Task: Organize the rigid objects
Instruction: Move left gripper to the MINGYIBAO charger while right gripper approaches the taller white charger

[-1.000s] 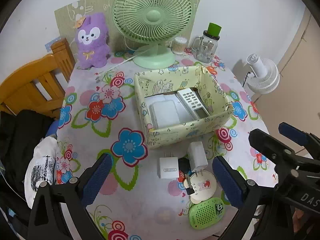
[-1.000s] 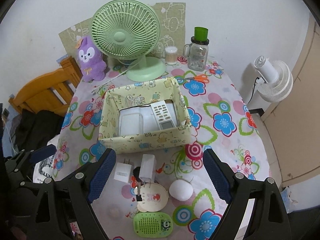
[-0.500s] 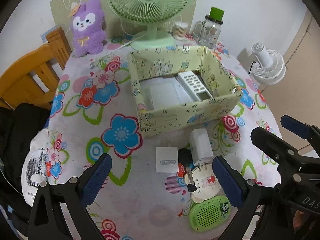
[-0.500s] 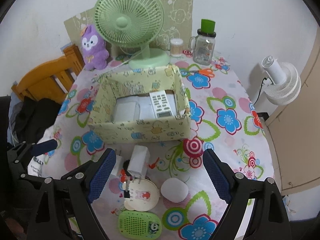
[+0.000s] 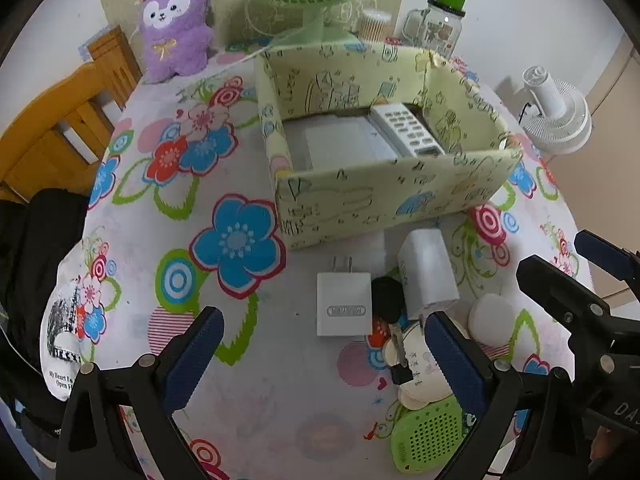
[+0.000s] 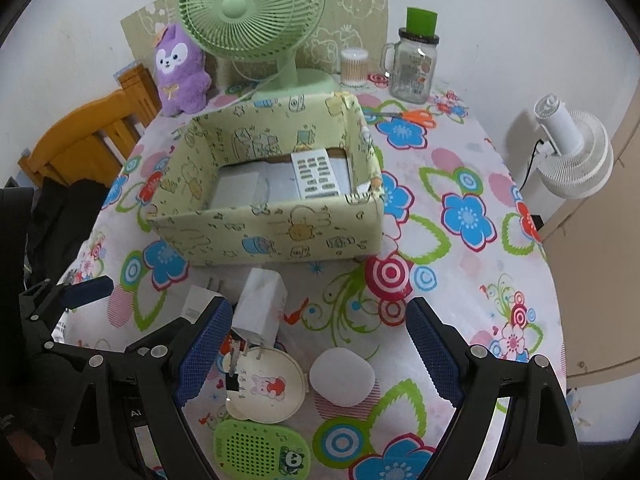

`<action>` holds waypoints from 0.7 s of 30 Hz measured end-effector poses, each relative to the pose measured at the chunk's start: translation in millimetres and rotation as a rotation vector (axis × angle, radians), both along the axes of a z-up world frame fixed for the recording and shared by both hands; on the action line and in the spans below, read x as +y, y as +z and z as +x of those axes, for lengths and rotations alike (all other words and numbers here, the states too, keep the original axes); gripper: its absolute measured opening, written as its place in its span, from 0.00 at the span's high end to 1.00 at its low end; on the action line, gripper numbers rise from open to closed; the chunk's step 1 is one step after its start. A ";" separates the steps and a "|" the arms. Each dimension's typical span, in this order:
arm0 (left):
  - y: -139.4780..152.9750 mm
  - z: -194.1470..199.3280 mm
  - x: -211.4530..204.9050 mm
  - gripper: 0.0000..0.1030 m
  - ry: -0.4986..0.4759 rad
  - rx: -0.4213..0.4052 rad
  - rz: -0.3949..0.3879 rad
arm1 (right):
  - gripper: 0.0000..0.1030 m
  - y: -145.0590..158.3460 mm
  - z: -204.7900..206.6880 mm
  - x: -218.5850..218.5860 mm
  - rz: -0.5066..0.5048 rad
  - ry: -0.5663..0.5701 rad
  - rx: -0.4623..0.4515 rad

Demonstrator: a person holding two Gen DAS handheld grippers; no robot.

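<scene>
A pale green patterned box (image 5: 384, 204) (image 6: 276, 236) sits mid-table holding a white remote (image 5: 404, 130) (image 6: 316, 176) and flat white items. In front of it lie a flat white charger (image 5: 344, 304), a taller white charger (image 5: 426, 276) (image 6: 262, 304), a black key fob (image 5: 386, 298), a round cream case (image 6: 266, 384), a white egg-shaped item (image 6: 342, 376) and a green speaker (image 6: 260, 452) (image 5: 428, 436). My left gripper (image 5: 320, 354) is open, low over the flat charger. My right gripper (image 6: 318, 346) is open above the egg-shaped item.
At the back stand a green desk fan (image 6: 256, 12), a purple plush (image 6: 180, 72), a cotton swab jar (image 6: 354, 66) and a glass jar with green lid (image 6: 414, 64). Orange scissors (image 6: 416, 116) lie behind the box. A wooden chair (image 5: 52, 128) stands left.
Both grippers have moved forward and lower toward the items in front of the box. Both stay open and empty. No object has moved.
</scene>
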State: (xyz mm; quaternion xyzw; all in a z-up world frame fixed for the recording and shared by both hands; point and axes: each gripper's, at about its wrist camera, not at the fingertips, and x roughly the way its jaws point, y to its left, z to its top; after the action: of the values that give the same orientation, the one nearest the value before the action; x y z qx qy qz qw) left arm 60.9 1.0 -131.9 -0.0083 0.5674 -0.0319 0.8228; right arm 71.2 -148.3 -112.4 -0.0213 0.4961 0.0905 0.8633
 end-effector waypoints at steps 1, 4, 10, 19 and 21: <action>-2.2 0.1 -0.3 0.01 0.001 0.006 0.003 | 0.12 -3.2 0.0 -0.6 -0.002 -0.002 0.005; -10.0 0.7 -0.9 0.01 0.003 0.022 0.019 | 0.12 -11.9 -0.5 -2.1 -0.001 -0.007 0.023; -21.9 2.3 -4.3 0.01 -0.011 0.037 0.048 | 0.12 -27.2 -0.1 -6.4 0.001 -0.027 0.055; -34.1 7.9 -5.0 0.03 -0.021 0.048 0.064 | 0.12 -39.6 5.3 -6.2 -0.001 -0.035 0.079; -36.5 9.3 -6.1 0.04 -0.025 0.048 0.072 | 0.12 -42.3 6.5 -5.2 0.003 -0.035 0.084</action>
State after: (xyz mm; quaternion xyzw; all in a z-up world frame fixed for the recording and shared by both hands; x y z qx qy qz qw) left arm 70.2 -5.1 -168.4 0.0275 0.5877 -0.0215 0.8083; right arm 77.7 -153.5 -154.6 -0.0074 0.5319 0.0771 0.8432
